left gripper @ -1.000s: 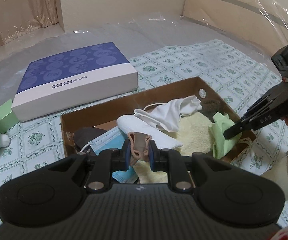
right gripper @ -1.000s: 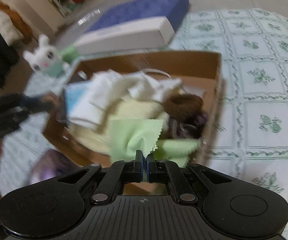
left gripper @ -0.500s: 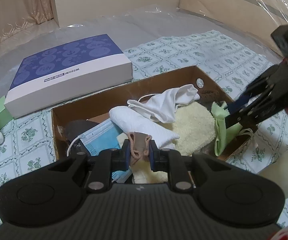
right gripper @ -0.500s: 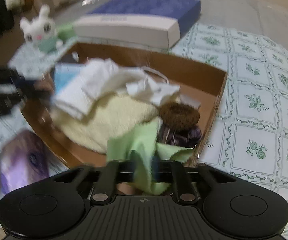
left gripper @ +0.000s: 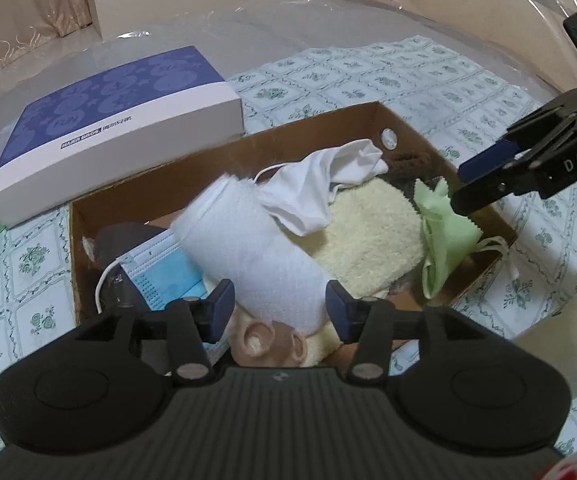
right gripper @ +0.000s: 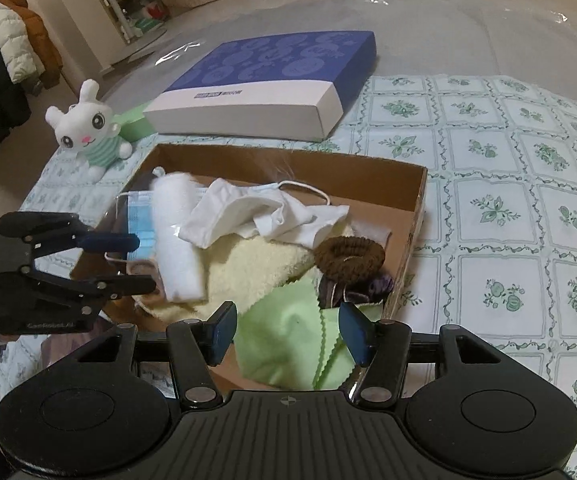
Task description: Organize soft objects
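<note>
Both pairs of jaws have let go since a second ago: the left gripper (left gripper: 279, 307) no longer pinches the tan hair tie (left gripper: 269, 340), which now lies below its tips at the near edge of the cardboard box (left gripper: 224, 156), and the right gripper (right gripper: 287, 329) has released the green cloth (right gripper: 288, 344) it was clamping. The left jaws are opening, with nothing pressed between the pads; the rolled white towel (left gripper: 248, 252) sits just beyond them. The right jaws are opening too, and the green cloth lies loose beneath and between them at the near right corner of the box, draped against its wall.

Inside the box, a blue face mask (left gripper: 164, 276) lies at the left, the white towel beside it, a crumpled white cloth (right gripper: 256, 212) on top, and a fluffy cream towel (left gripper: 368, 232) underneath. A brown scrunchie (right gripper: 348, 258) rests on a dark purple one (right gripper: 368, 288) near the right wall.

Behind the box on the floral sheet (right gripper: 508, 200) lies a flat blue and white box (right gripper: 272, 88). A white plush rabbit (right gripper: 88, 132) sits to its left against a green block (right gripper: 136, 124).
</note>
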Motion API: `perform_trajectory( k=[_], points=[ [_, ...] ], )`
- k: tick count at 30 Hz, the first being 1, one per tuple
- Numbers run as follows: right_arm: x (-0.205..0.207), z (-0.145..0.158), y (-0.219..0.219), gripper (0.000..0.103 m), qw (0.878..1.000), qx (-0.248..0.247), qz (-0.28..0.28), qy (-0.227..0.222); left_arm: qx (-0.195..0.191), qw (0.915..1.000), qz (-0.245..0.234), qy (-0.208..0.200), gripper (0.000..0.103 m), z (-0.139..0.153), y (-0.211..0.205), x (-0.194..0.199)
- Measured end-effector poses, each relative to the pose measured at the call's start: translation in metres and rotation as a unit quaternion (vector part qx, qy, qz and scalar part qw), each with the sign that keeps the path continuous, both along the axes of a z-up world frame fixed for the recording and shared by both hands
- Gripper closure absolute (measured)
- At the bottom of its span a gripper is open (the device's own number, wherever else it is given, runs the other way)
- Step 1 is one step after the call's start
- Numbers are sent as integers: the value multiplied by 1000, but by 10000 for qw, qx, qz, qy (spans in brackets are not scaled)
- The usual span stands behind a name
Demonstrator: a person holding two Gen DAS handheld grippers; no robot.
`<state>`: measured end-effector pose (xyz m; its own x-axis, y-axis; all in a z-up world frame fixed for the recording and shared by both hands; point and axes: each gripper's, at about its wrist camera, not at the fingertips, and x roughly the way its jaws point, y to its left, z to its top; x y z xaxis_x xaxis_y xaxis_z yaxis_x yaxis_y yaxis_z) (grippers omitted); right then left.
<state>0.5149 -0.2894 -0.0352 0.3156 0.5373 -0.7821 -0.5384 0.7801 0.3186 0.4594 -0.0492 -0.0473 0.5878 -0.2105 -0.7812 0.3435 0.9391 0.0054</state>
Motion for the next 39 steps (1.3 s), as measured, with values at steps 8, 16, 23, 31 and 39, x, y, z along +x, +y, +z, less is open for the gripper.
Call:
perform_trajectory(
  k=[8,16,23,31,39],
  points=[
    [-5,-3,-3,46,10000,2,-30,64,14,10000,51,-63,55,8,8,-5],
    [-13,7,-3,46,9999,-36,-110,33,-29,9998,114,-138,55,24,14,-15],
    [-25,25,-2,46,9999,-13,-149,-72,-65,9995,167,-253,55,45,18,-29],
    [-48,54,4,46,9995,75,-127,-273,6,9986,284,-449,55,77,23,-55],
    [-88,93,12,46,9975,305,-132,-621,43,9968,382,-703,54,112,30,-97]
  ],
)
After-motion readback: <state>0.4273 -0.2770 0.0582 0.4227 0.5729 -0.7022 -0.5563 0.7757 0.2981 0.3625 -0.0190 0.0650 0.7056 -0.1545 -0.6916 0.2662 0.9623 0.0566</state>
